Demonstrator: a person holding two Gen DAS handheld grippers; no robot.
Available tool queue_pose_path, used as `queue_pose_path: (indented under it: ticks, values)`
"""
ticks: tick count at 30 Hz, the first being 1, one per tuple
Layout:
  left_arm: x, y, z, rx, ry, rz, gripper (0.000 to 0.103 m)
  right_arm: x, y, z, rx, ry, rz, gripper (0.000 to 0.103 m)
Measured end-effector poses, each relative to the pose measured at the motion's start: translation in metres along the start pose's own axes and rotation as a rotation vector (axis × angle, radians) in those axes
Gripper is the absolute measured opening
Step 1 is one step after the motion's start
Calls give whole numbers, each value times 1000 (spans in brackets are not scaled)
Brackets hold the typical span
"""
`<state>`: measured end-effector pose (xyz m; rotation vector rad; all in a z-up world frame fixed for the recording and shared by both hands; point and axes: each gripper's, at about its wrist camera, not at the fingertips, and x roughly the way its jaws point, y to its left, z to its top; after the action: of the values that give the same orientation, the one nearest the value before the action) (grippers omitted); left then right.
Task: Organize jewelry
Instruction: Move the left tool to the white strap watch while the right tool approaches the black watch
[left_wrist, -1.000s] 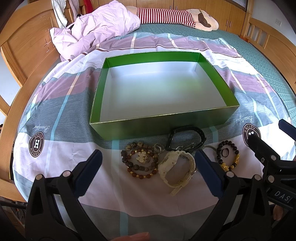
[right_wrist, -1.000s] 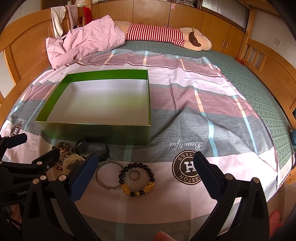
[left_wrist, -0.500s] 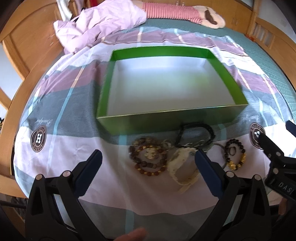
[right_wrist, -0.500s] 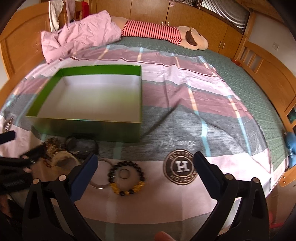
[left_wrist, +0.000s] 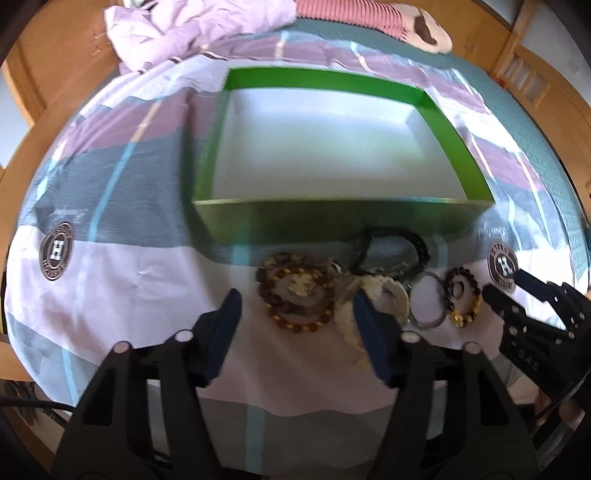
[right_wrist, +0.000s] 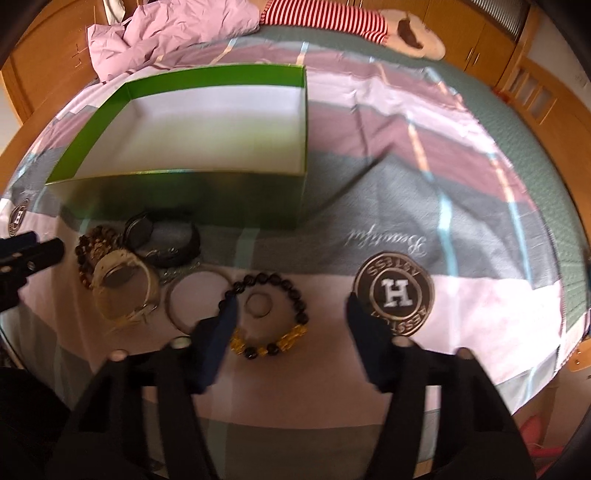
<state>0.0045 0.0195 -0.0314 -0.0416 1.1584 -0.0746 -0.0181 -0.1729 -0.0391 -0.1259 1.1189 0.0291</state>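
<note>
One green box (long axis crosswise)

Under my claws is a bed with a striped sheet. On it lie a green box, a brown bead bracelet, a pale watch, a black-and-gold bracelet, and what looks like a small ring, blurred.

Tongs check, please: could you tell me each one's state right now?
Left tongs: open, holding nothing.
Right tongs: open, holding nothing.
</note>
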Motion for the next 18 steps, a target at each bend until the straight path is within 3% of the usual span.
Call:
queue_pose_path:
  ticks: [3,6,9,15,18]
  values:
    - [7,-12,-1,54,19,0,61,-2,0,1,-25,-14,-48,53]
    - [16,-29,-5,128,27,15,72,1,-2,2,-24,-16,-49,54]
    - [30,-39,-9,176,50,40,71,8,-3,3,-35,-9,-45,54]
    - [50,-40,-9,175,116,68,35,19,5,24,-34,-43,38,53]
    - [53,-36,-7,149,126,37,30,25,14,33,-29,-54,90,54]
